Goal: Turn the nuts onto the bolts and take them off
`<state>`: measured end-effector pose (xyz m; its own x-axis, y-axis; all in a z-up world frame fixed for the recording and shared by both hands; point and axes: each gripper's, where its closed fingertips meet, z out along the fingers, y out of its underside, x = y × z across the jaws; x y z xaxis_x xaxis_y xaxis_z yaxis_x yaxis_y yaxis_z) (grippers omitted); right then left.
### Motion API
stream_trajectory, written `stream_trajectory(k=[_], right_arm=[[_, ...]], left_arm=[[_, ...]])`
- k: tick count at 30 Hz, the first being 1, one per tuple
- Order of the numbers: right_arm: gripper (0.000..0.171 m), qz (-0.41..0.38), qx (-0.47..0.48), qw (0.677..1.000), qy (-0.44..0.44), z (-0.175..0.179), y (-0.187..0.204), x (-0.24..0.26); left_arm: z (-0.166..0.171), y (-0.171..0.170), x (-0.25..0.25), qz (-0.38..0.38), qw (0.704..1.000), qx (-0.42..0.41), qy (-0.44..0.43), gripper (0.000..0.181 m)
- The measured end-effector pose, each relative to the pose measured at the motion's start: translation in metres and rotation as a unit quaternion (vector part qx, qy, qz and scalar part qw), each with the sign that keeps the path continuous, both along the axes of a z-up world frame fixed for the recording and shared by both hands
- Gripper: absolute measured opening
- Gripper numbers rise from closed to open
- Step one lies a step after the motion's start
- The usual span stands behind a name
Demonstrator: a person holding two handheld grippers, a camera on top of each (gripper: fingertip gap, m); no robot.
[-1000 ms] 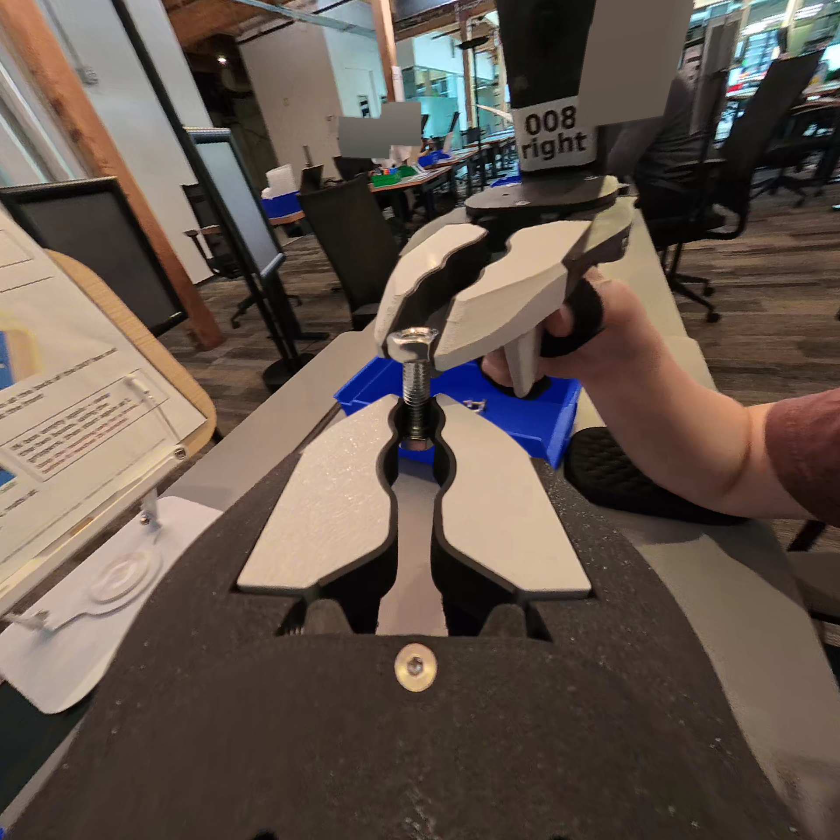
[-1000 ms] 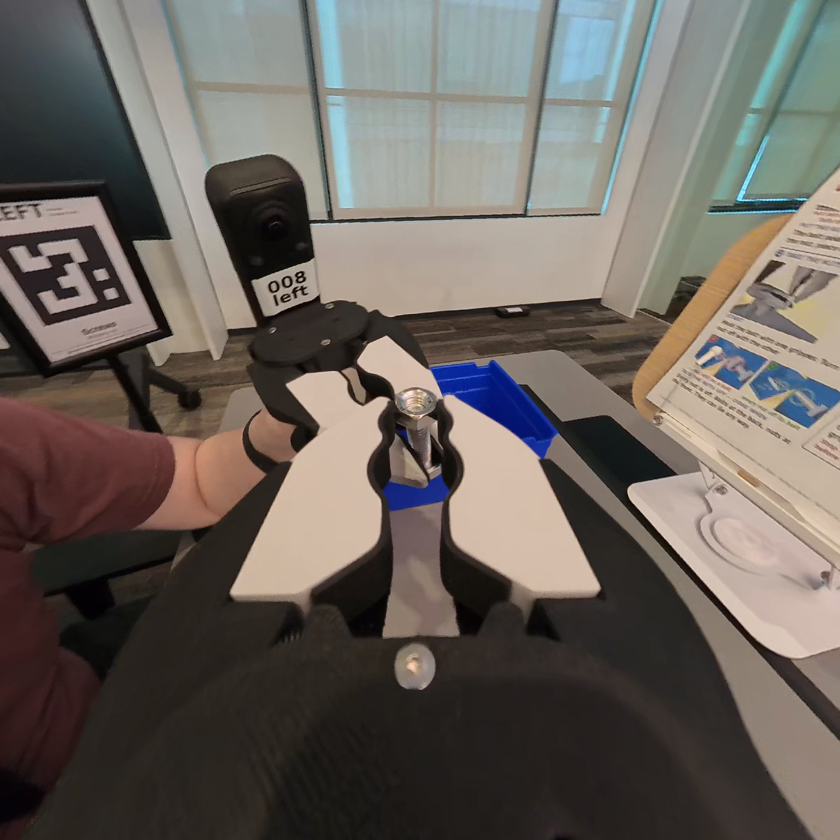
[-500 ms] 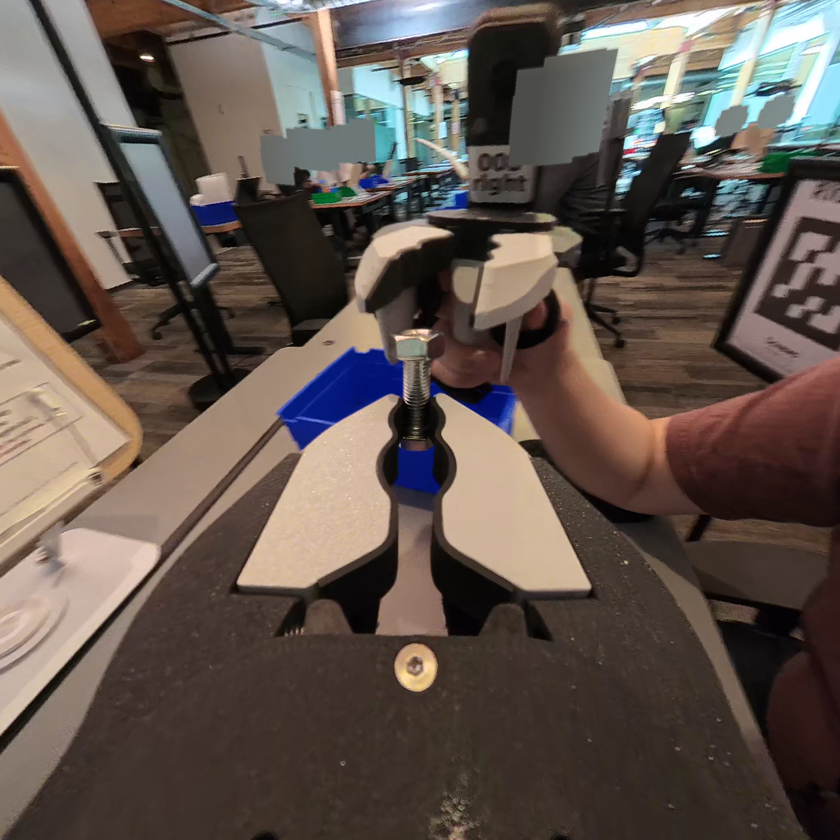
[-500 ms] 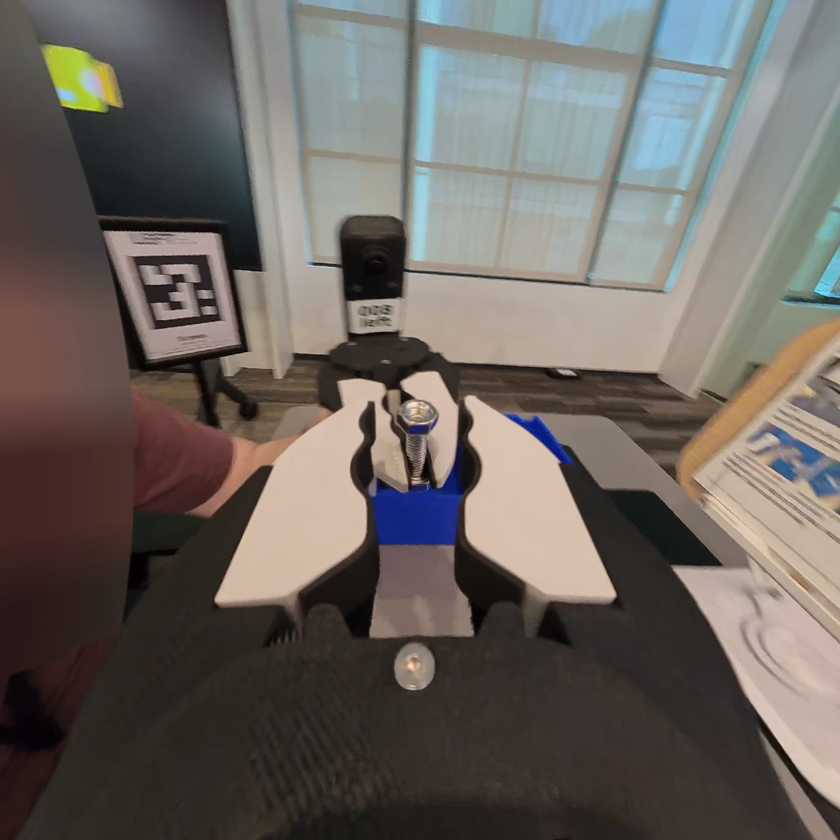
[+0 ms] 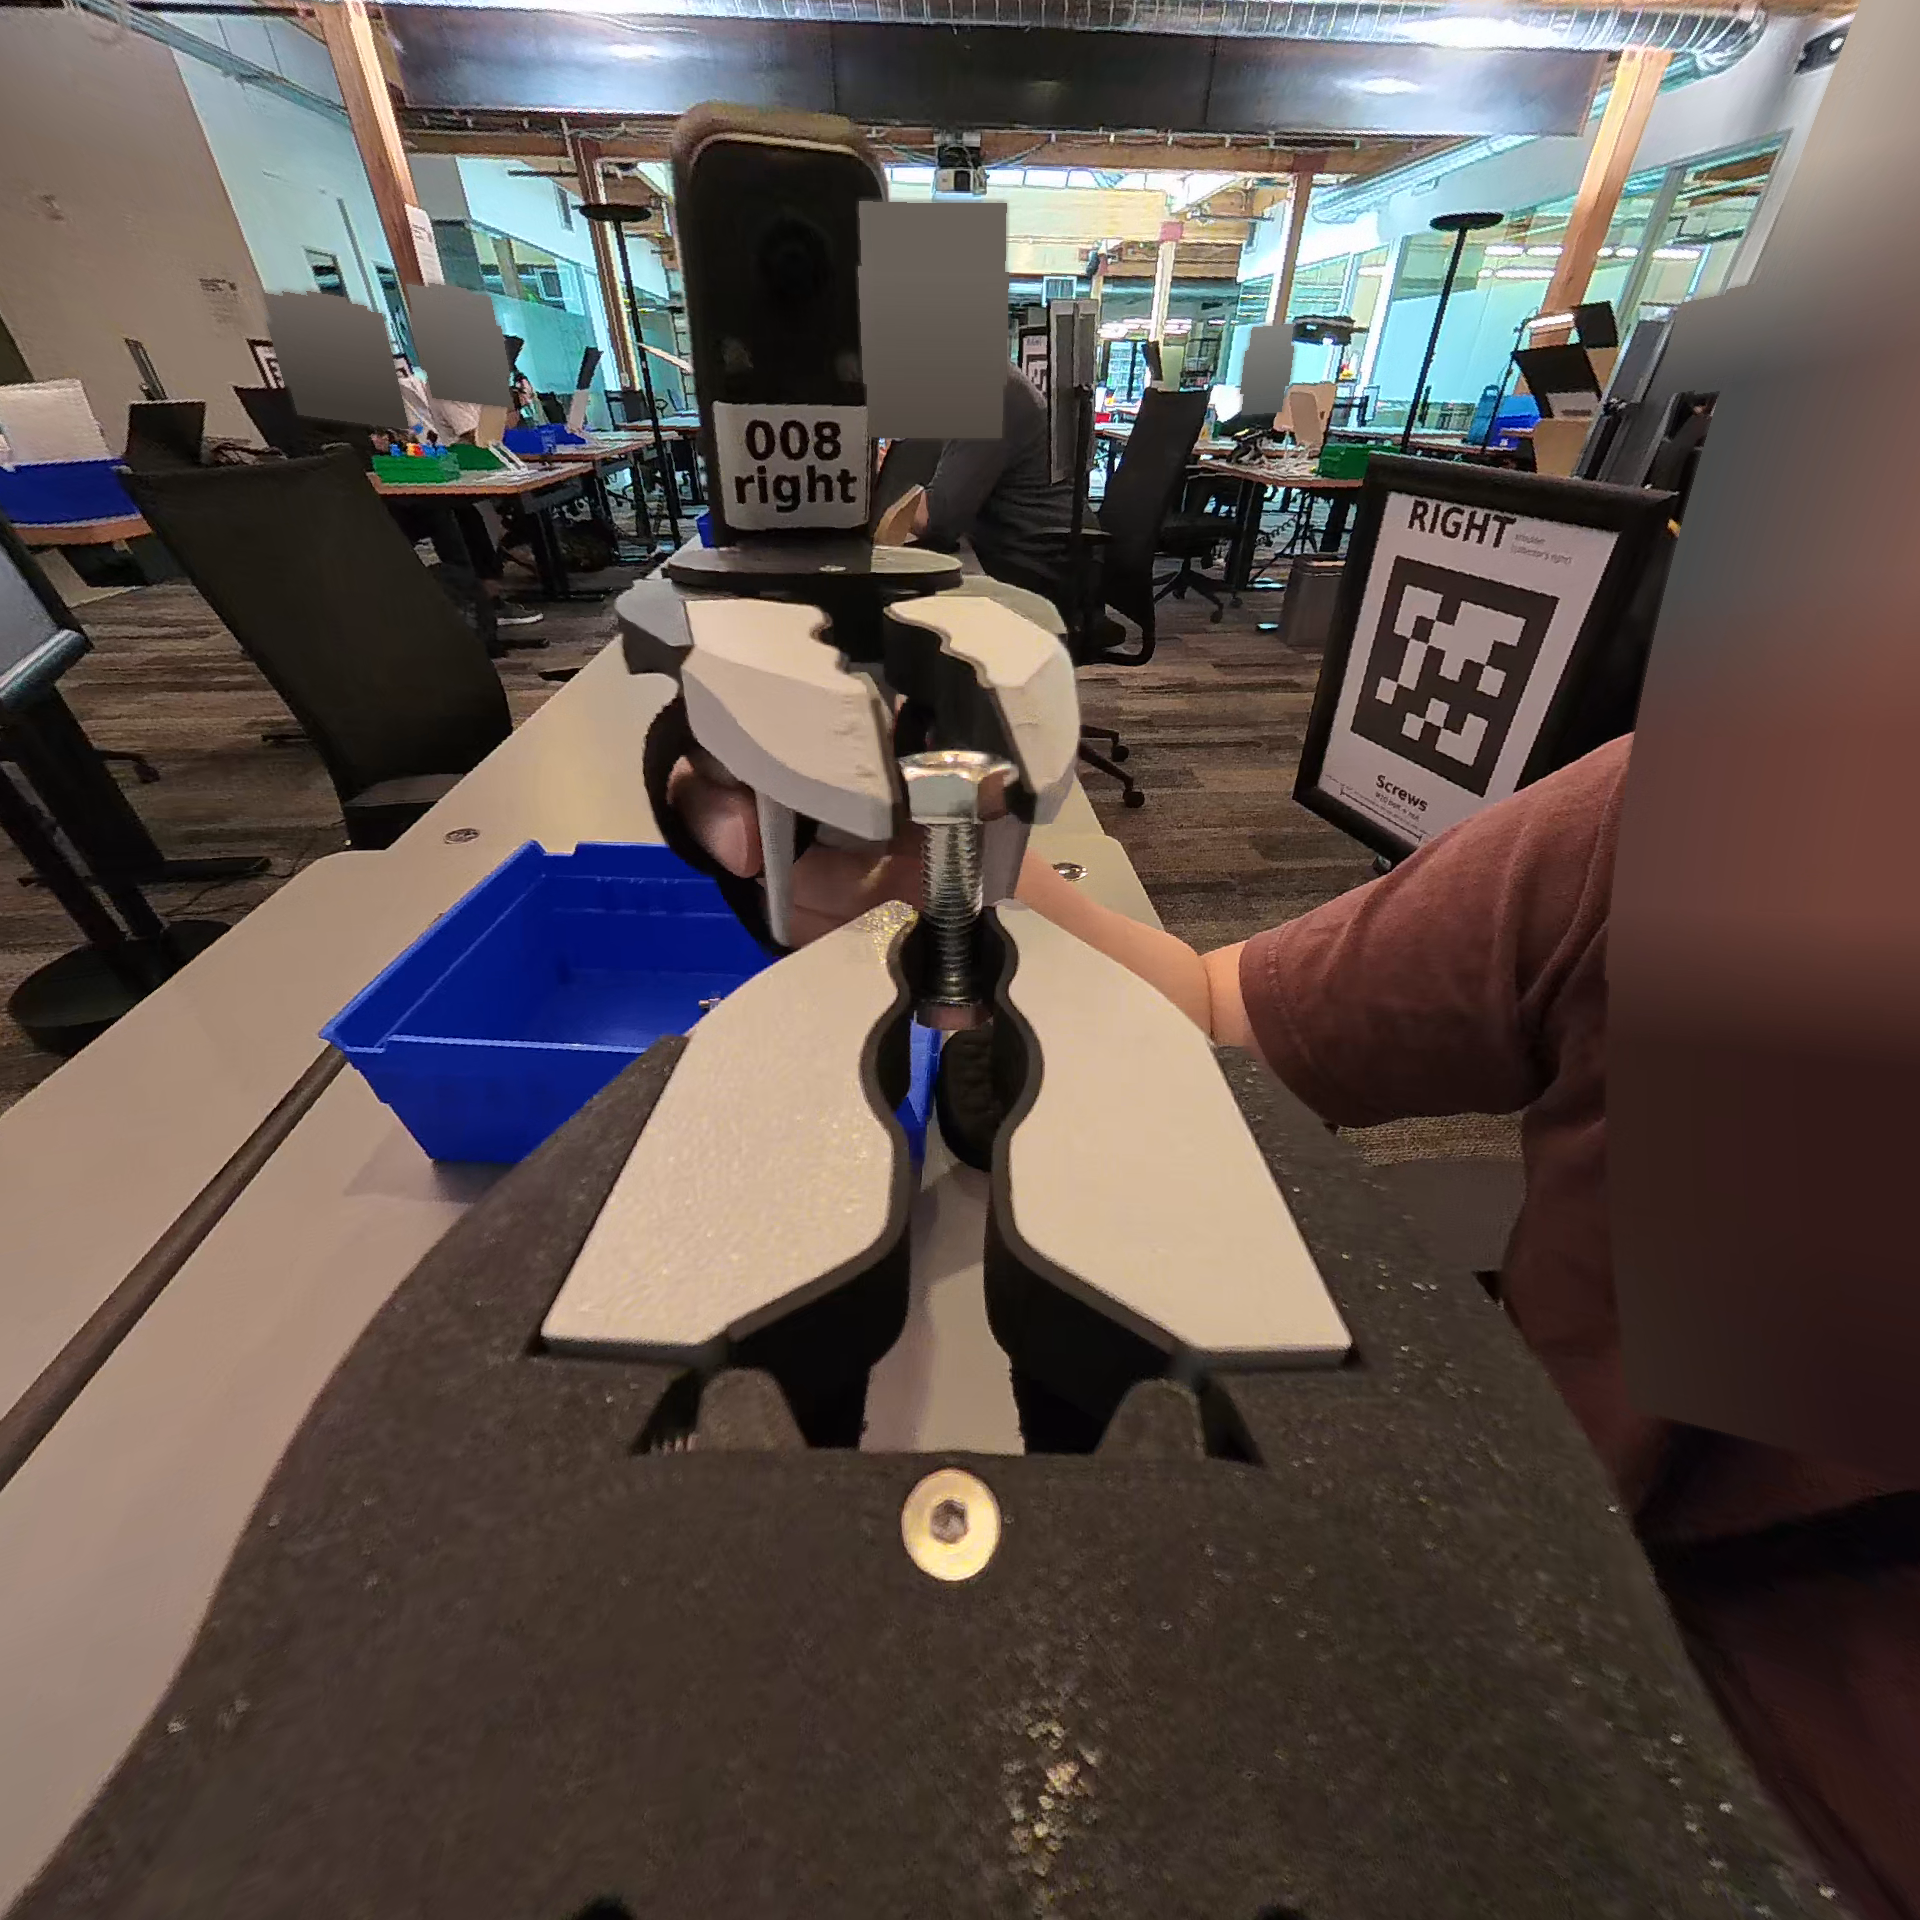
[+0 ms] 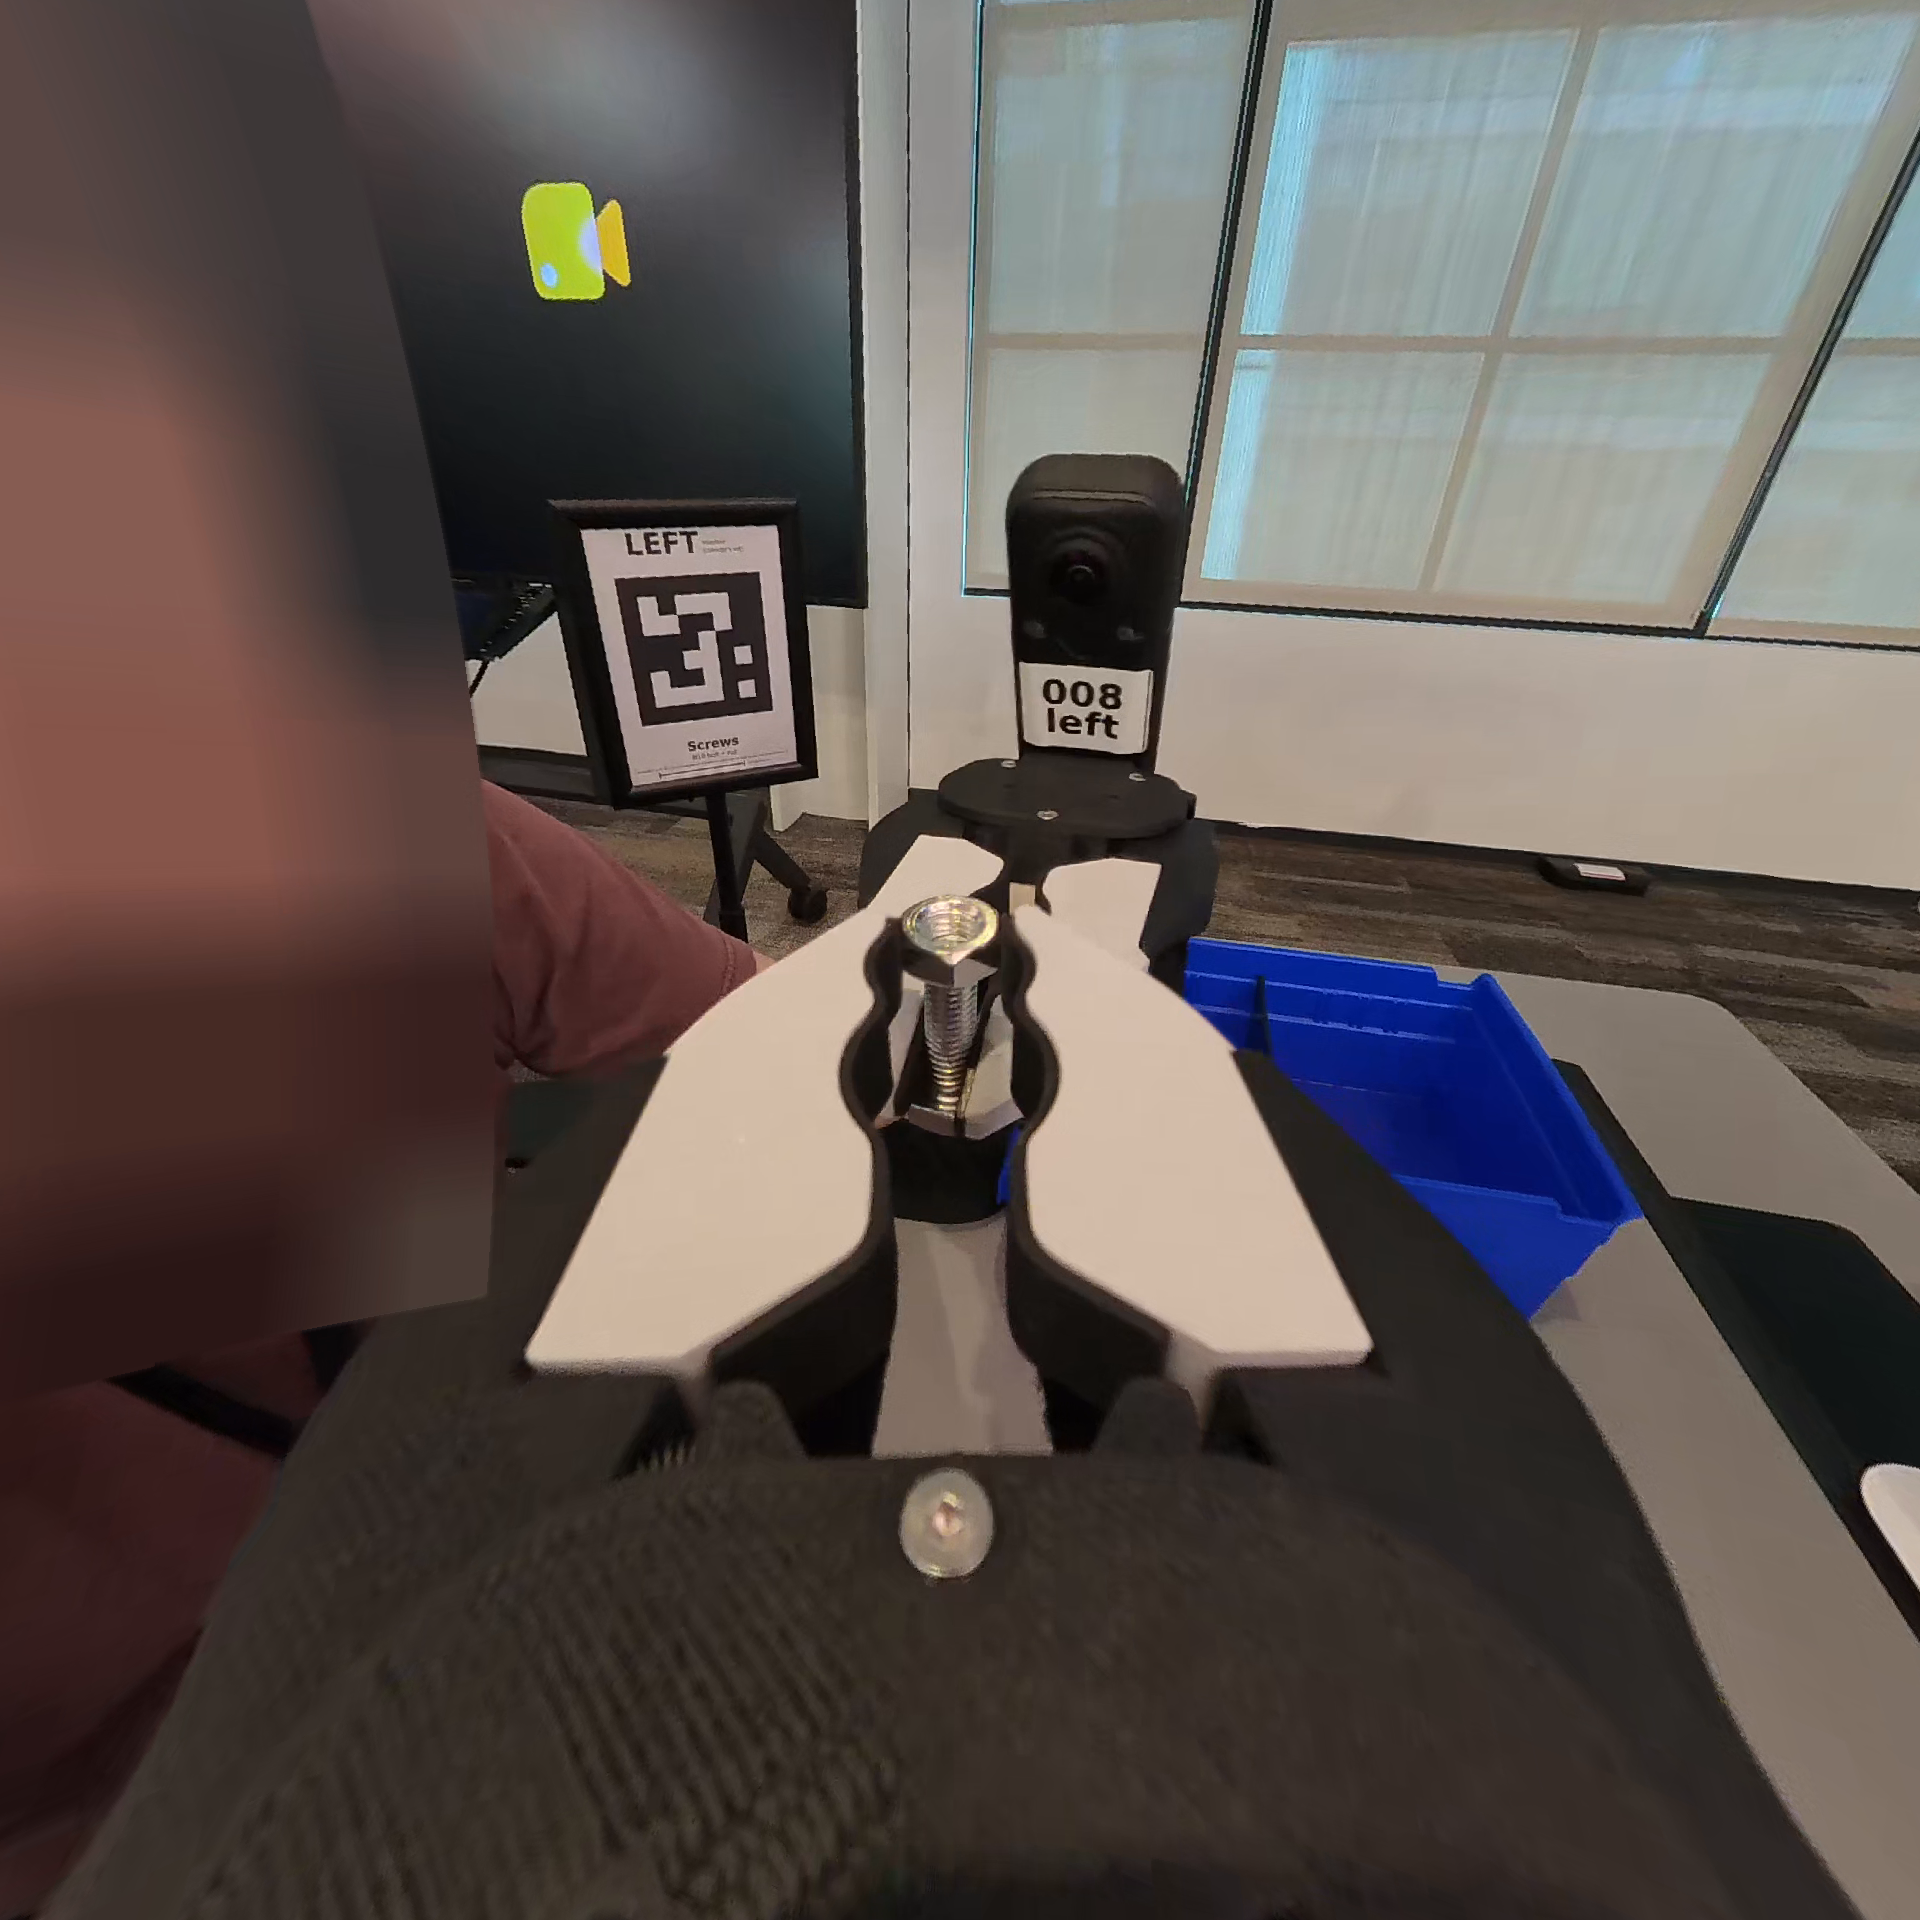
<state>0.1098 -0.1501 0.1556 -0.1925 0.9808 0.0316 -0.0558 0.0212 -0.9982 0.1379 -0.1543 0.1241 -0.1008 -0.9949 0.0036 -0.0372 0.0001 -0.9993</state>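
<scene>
Bolt (image 5: 954,894) and nut (image 6: 948,1114) are being held upright in the air between the two grippers, above the near end of the blue bin (image 5: 540,977), which is being taken as the landmark. In the left wrist view, the left gripper (image 5: 951,1003) is being kept nearly closed around the lower end of the threaded shank, where a hexagonal nut is being pinched at the narrow notch of the fingers (image 5: 769,1143). The hexagonal head of the bolt is being clasped from above by the right gripper (image 5: 951,795), whose grey fingers are being pressed against both sides of the head. A hand (image 5: 790,852) is being seen behind that gripper, just above the bin's far wall.

In the right wrist view, the right gripper (image 6: 948,951) is being closed on the bolt head (image 6: 948,930), with the shank running down to the nut, which is being gripped by the left gripper (image 6: 951,1101) beyond. The blue bin (image 6: 1403,1081) is being shown just to the right of the bolt on the grey desk (image 6: 1704,1039). A framed marker sign (image 6: 691,649) is being shown standing well to the left of the bin, on the floor beyond the desk. Another framed sign (image 5: 1465,665) is being seen in the left wrist view, well to the right of the bin.
</scene>
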Motion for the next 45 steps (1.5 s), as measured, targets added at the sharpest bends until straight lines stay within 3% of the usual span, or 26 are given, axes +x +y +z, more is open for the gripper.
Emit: stream_trajectory(k=[15,20,32,35,37,41,45], right_arm=[[0.018,-0.015,0.064,0.993,-0.100,-0.026,-0.005,0.007],[0.018,-0.052,-0.001,0.994,-0.092,-0.022,0.011,0.003],[0.018,-0.277,-0.057,0.955,-0.094,-0.028,0.064,-0.008],[0.018,-0.258,-0.042,0.961,-0.086,-0.024,0.060,-0.008],[0.031,-0.225,-0.026,0.971,-0.071,-0.016,0.052,-0.006],[0.032,-0.146,-0.009,0.989,-0.019,0.003,0.035,0.009],[0.031,-0.035,-0.012,0.999,-0.019,-0.002,0.012,0.010]], left_arm=[[-0.026,-0.007,0.006,-0.019,0.996,-0.002,0.087,0.009],[-0.020,0.008,0.003,0.027,0.997,0.004,0.070,0.009],[-0.027,0.064,-0.011,0.217,0.972,0.013,0.086,0.009],[-0.024,0.062,-0.011,0.204,0.976,0.004,0.079,0.009],[-0.021,0.057,-0.011,0.186,0.980,-0.003,0.069,0.009],[-0.015,0.038,-0.007,0.126,0.991,0.002,0.056,0.009],[-0.010,0.014,0.000,0.052,0.998,0.003,0.040,0.009]])
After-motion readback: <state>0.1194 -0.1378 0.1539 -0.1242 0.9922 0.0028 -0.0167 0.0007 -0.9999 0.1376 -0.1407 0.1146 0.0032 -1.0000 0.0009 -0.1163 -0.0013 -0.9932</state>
